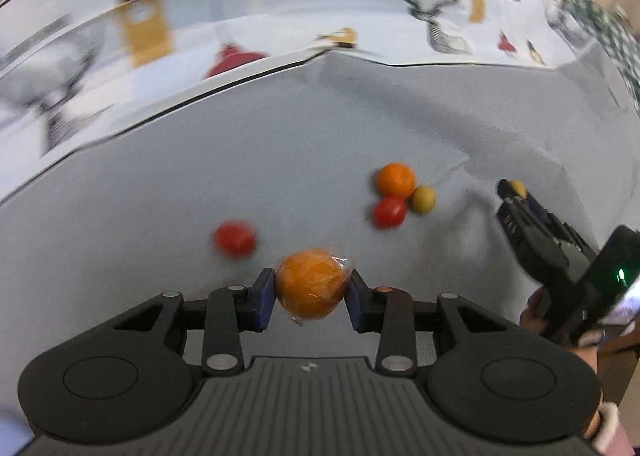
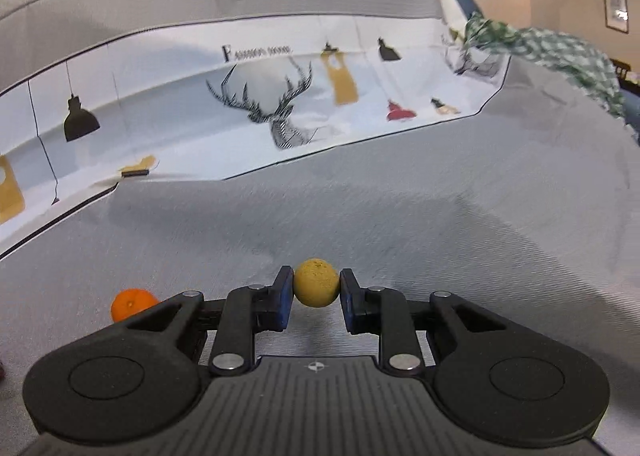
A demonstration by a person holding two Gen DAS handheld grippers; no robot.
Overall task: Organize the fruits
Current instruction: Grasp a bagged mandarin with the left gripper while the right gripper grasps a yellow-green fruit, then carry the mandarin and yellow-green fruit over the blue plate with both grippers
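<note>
My left gripper (image 1: 311, 288) is shut on a plastic-wrapped orange (image 1: 310, 286) above the grey cloth. Ahead lie a lone red tomato (image 1: 234, 238) and a cluster: an orange (image 1: 395, 179), a red tomato (image 1: 389, 212) and a small yellow fruit (image 1: 423, 198). My right gripper (image 2: 316, 288) is shut on a small yellow fruit (image 2: 315, 282); it also shows in the left wrist view (image 1: 516, 192) at the right, still holding that fruit. An orange (image 2: 132, 303) lies to its left.
The grey cloth (image 2: 440, 224) covers the surface. A white printed cloth with deer and lamp pictures (image 2: 256, 104) lies along the back. A green checked cloth (image 2: 560, 52) is bunched at the far right.
</note>
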